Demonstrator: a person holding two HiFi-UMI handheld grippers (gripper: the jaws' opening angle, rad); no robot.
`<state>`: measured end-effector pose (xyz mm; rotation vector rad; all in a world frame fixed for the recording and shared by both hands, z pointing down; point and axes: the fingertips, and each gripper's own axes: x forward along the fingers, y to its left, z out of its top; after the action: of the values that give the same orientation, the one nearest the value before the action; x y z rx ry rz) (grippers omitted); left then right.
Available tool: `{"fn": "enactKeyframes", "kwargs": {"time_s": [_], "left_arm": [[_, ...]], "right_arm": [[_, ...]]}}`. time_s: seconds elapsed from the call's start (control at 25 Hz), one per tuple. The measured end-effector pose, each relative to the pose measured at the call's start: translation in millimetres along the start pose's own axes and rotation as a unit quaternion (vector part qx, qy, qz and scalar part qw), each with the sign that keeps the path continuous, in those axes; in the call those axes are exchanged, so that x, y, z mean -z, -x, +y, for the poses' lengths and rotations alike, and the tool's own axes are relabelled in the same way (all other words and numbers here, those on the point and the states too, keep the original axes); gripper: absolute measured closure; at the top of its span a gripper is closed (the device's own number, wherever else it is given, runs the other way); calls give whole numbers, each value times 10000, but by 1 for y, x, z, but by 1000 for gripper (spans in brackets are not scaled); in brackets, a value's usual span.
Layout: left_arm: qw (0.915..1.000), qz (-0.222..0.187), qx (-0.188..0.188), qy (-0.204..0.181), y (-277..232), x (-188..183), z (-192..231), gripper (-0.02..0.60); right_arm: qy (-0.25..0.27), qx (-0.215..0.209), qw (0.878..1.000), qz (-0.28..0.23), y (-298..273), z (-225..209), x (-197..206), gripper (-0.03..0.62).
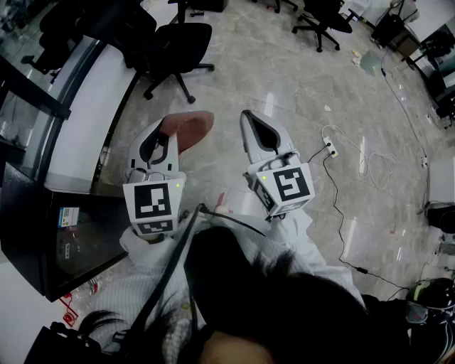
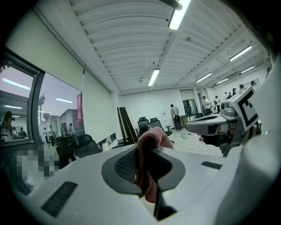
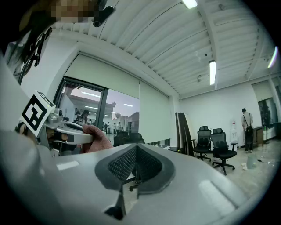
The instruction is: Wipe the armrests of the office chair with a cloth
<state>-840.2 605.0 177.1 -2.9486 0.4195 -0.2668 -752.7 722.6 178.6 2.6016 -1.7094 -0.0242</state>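
Observation:
My left gripper [image 1: 168, 129] is shut on a reddish-brown cloth [image 1: 189, 129], which bunches out past its jaws over the floor. In the left gripper view the cloth [image 2: 151, 141] hangs pinched between the dark pads of the left gripper [image 2: 147, 151]. My right gripper [image 1: 250, 119] is held beside it, shut with nothing in it; its pads meet in the right gripper view [image 3: 135, 154]. A black office chair [image 1: 178, 41] stands on the floor ahead, beyond both grippers. Neither gripper touches a chair.
A white desk [image 1: 84, 106] with a dark edge runs along the left, with a black cabinet [image 1: 43, 234] nearer me. More office chairs [image 1: 321, 20] stand at the far right. A power strip [image 1: 330, 149] and cables lie on the shiny floor to the right.

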Motion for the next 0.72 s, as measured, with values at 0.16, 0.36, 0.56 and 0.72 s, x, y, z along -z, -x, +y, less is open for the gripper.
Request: {"fn": "enactKeyframes", "kwargs": {"time_s": [0.16, 0.36, 0.56, 0.72], "left_arm": [[10000, 24, -27, 0, -1, -1, 2, 552], [10000, 60, -77, -8, -7, -6, 1, 552], [9999, 117, -106, 0, -19, -12, -7, 552], [9998, 127, -144, 24, -33, -3, -16, 552]], "right_arm": [[-31, -18, 10000, -5, -2, 1, -3, 594], [-95, -76, 9999, 23, -6, -5, -4, 594], [-145, -58, 9999, -16, -7, -22, -6, 593], [-166, -86, 9998, 12, -6, -36, 8, 592]]}}
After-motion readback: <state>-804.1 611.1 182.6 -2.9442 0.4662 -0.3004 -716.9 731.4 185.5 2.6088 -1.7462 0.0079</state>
